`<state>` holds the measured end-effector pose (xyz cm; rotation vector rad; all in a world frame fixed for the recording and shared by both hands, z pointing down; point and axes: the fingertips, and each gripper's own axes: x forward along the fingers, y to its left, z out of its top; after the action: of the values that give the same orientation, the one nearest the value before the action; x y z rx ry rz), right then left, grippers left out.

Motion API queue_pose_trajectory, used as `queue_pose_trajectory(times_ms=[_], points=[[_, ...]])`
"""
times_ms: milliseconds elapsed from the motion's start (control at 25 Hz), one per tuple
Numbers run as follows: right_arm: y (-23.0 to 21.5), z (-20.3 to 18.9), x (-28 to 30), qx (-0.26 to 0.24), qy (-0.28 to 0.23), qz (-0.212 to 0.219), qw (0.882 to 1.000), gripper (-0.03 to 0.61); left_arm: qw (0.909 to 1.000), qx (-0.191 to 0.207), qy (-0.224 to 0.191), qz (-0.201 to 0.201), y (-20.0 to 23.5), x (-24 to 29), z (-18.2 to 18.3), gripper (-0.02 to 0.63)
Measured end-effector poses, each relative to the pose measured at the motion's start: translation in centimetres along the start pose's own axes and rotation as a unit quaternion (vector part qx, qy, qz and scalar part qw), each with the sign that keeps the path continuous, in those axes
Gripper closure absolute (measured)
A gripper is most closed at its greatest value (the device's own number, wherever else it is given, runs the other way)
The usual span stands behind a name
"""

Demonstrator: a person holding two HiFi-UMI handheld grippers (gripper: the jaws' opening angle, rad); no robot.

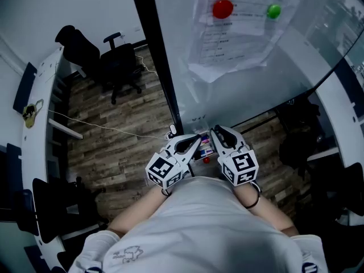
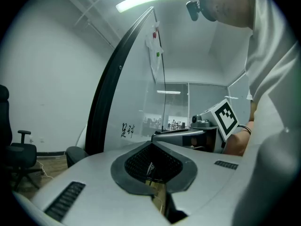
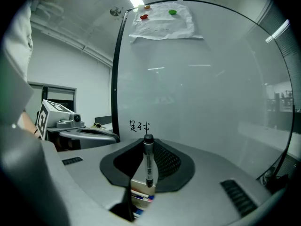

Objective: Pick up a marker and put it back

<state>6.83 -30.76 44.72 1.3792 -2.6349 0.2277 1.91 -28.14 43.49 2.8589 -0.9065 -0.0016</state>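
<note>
One marker point(image 3: 149, 166), clamped in right hand-held gripper point(image 3: 149, 147)

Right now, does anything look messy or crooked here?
Yes. The paper on the board is crumpled and hangs unevenly under a red magnet and a green magnet. The marker standing upright in the right tongs is simply not put back yet.
</note>
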Motion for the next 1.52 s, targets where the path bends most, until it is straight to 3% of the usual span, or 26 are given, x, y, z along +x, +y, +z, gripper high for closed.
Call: queue_pose_trajectory(times_ms=[280, 480, 640, 960, 1520], points=[[-1.9, -0.4, 0.2, -0.01, 0.005, 0.074, 0.997, 0.506, 0.9969, -0.014, -0.014, 0.076, 0.0, 1.8, -0.4, 0.607], [-2.7, -1.3, 0.2, -0.007, 0.002, 0.124, 0.992, 0.506, 0.9882, -0.031, -0.024, 0.148, 0.6, 1.6, -1.6, 0.607], [-3.0, -2.4, 0.6, 0.0, 0.013, 0.155, 0.988, 0.506, 0.9818, -0.043, -0.021, 0.183, 0.6, 1.6, -2.7, 0.607], [-2.4, -4.0, 1.8, 0.003, 0.031, 0.199, 0.979, 0.506, 0.9743, -0.053, -0.013, 0.219, 1.4, 2.2, -3.9, 0.607], [-3.0, -8.3, 3.3, 0.024, 0.071, 0.214, 0.974, 0.505, 0.9699, -0.073, -0.005, 0.232, 2.6, 2.9, -5.8, 0.607]])
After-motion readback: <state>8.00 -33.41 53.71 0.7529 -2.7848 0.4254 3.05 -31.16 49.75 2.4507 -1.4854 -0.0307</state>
